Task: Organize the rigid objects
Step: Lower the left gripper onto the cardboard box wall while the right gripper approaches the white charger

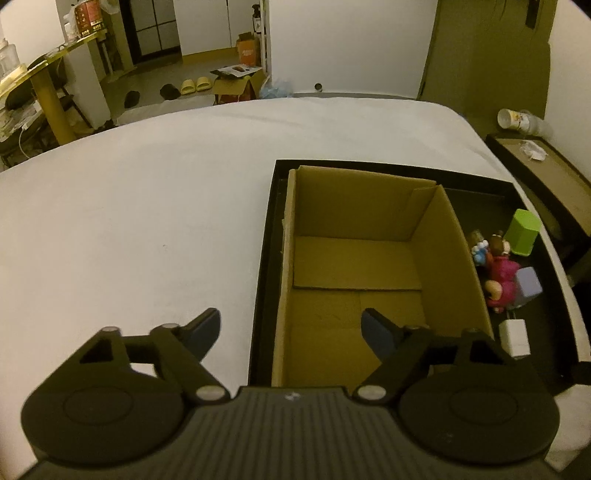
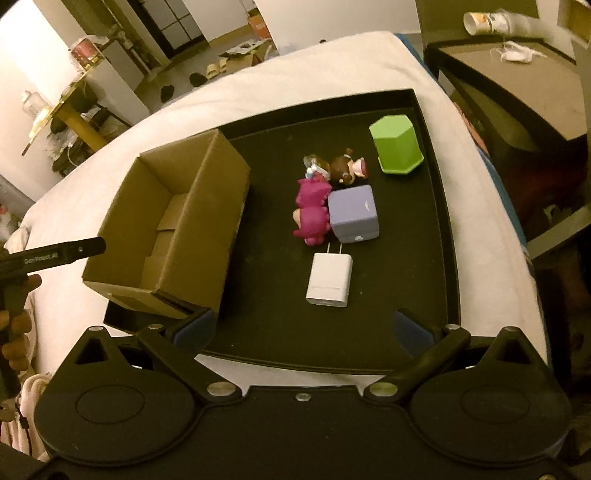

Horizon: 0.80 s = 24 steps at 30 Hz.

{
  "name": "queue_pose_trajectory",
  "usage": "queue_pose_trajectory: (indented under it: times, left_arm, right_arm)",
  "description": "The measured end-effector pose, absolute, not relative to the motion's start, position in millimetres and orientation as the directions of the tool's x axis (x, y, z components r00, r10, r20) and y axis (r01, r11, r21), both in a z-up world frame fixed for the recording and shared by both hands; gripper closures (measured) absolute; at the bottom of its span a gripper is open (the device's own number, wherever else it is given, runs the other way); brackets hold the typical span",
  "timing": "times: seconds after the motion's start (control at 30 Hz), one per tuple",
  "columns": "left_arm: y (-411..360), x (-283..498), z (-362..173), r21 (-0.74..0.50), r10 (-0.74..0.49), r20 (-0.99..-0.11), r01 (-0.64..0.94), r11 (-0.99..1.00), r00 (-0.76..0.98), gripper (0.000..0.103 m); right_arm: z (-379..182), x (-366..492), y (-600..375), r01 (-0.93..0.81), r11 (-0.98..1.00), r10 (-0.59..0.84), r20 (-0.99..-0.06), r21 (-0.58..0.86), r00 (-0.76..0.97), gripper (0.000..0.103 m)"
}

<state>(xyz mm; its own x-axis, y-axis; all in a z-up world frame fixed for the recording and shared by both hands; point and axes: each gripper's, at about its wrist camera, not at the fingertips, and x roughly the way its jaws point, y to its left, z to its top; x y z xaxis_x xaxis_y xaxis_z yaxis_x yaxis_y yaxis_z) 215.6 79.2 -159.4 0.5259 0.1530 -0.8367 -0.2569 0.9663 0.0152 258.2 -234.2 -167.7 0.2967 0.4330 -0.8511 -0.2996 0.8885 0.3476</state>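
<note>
A black tray [image 2: 436, 192] lies on a white bed. In its left part stands an open, empty cardboard box [image 2: 173, 221], also in the left wrist view [image 1: 354, 266]. To the right lie a white charger [image 2: 328, 280], a purple cube [image 2: 354, 214], a pink toy figure [image 2: 312, 210], a small brown doll [image 2: 347, 168] and a green hexagonal container [image 2: 395, 147]. My right gripper [image 2: 303, 328] is open and empty, above the tray's near edge, short of the charger. My left gripper [image 1: 291, 328] is open and empty, over the box's near left corner.
The white bed [image 1: 147, 221] spreads wide to the left of the tray. A dark bedside table [image 2: 517, 74] with a tipped paper cup [image 2: 487, 22] stands at the right. The room floor with boxes and slippers [image 1: 195, 85] lies beyond.
</note>
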Motion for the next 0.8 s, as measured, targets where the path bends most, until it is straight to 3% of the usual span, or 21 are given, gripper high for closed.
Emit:
queue_pose_trajectory:
  times: [0.8]
  left_arm:
    - [92.2, 251.2, -200.9, -0.026, 0.073, -0.907, -0.229, 0.973, 0.414, 0.070]
  right_arm:
    - [-183.7, 267.9, -206.8, -0.322, 0.897, 0.407, -0.848, 0.302, 0.340, 0.000]
